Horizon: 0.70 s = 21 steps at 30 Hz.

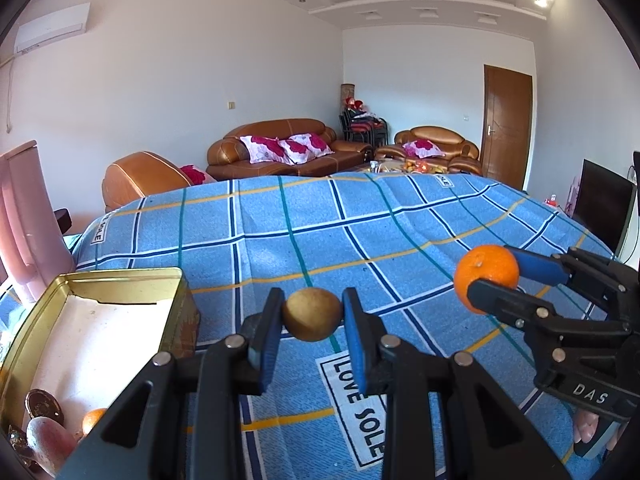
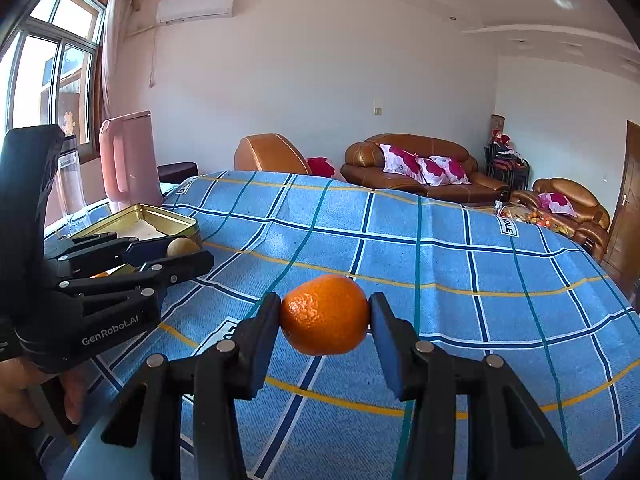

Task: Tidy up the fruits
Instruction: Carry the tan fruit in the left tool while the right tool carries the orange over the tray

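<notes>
My left gripper (image 1: pixel 312 314) is shut on a small tan round fruit (image 1: pixel 312 314) and holds it above the blue checked cloth, just right of the gold tin (image 1: pixel 120 280). My right gripper (image 2: pixel 325 314) is shut on an orange (image 2: pixel 325 314) above the cloth. In the left wrist view the right gripper (image 1: pixel 490 276) and its orange (image 1: pixel 486 270) show at the right. In the right wrist view the left gripper (image 2: pixel 188 250) with the tan fruit (image 2: pixel 181 246) shows at the left, in front of the tin (image 2: pixel 140 218). The tin holds an orange (image 1: pixel 93 418) and other fruit.
The blue checked cloth (image 1: pixel 320 248) covers the table. A pink jug (image 2: pixel 128 160) and a clear bottle (image 2: pixel 72 184) stand behind the tin at the left. Brown sofas (image 1: pixel 280 148) lie beyond the table. A dark screen (image 1: pixel 604 208) stands at the right.
</notes>
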{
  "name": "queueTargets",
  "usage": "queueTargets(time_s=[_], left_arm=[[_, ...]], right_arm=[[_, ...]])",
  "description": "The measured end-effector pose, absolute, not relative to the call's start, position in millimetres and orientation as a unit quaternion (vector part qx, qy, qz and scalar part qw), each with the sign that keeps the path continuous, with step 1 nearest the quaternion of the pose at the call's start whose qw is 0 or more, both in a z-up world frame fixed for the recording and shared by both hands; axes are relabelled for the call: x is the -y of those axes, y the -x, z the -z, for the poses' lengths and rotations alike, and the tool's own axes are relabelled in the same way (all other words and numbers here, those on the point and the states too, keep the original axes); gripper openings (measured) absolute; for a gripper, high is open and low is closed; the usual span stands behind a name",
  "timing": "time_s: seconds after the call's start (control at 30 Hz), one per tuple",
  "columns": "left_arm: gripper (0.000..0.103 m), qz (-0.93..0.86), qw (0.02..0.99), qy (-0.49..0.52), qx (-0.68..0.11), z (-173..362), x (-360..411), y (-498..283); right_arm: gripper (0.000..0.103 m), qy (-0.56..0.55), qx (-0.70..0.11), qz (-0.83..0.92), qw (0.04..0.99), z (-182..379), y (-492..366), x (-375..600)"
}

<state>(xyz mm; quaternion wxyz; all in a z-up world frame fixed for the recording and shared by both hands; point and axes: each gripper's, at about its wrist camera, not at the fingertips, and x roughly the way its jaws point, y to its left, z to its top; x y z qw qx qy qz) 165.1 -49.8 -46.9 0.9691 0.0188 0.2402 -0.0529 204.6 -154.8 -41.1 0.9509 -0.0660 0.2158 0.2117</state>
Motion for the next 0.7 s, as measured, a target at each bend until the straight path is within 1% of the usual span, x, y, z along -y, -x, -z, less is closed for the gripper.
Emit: queueTargets(time_s=[0.27, 0.5, 0.7], left_arm=[[0.031, 0.051, 0.972, -0.018, -0.227, 45, 49, -161], [0.031, 0.042, 0.979, -0.022, -0.200, 41, 49, -150], [0.031, 0.040, 0.982, -0.016, -0.184, 38, 46, -144]], right_arm=[[0.048, 0.064, -0.205, -0.212, 0.953, 40, -202, 155], [0.048, 0.066, -0.177, -0.216, 0.958, 37, -191, 157], [0.048, 0.063, -0.171, -0.217, 0.959, 36, -189, 159]])
